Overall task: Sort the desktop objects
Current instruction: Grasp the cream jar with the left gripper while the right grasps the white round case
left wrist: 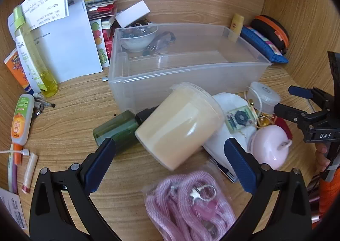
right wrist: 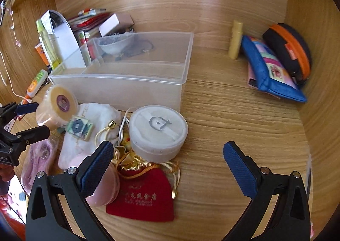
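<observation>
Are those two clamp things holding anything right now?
No. The left gripper stands open around the cream jar without pressing it; the right gripper is open over the desk.

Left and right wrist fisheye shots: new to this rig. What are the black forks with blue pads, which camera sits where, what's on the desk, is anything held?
There is no robot arm: a person holds one handheld two-finger gripper in each hand. Each picture comes from a fisheye camera on a gripper, looking forward along its fingers.

The left wrist view shows the left gripper with jaws wide open, above a cream tub lying on its side; the pads do not touch it. The other gripper shows at that view's right edge.

The right wrist view shows the right gripper, also open, above a round white lidded case and a red drawstring pouch.

On the wooden desk there is also a clear plastic bin holding a small bowl, a green bottle and bagged pink cord.

Nothing is held.
</observation>
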The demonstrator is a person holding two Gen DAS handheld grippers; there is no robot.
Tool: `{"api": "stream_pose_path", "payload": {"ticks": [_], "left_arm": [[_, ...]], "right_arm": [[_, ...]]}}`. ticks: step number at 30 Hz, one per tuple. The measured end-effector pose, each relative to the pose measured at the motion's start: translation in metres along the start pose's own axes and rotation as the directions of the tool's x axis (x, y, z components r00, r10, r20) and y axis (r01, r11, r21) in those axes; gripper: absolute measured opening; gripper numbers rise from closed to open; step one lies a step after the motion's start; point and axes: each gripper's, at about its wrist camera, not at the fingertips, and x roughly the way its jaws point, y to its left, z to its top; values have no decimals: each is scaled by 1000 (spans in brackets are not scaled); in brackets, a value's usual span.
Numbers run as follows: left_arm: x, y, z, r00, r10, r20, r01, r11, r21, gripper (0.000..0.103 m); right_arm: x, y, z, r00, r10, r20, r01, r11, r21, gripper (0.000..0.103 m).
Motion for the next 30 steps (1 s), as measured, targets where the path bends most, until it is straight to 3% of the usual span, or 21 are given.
{"api": "stream_pose_path", "payload": {"ticks": [6,14,23,26,27,30], "left_arm": [[12,-3,9,998,-53,-25,52,998,-28,103],[20,-11,12,999,-36,-15,36,998,-51,103],[19,0,10,999,-44,0,43,987,-153,102],[17,1,8,999,-32,12,34,987,-160,93],[16,1,7,999,-42,15,44,987,-154,86],[17,2,5,998,-69,11,70,985,-156,84]], "right_arm": [[11,4,8,1000,23,-20,-24,999,-29,102],[28,-2,9,997,54,-59,-54,998,-14,100],[35,-9,11,990,118,-73,-116,993,28,81],[33,-8,12,991,112,-66,-112,994,13,67],[33,-6,13,992,103,-67,-103,995,4,63],[31,-7,13,993,96,-61,-96,995,-2,63]]}}
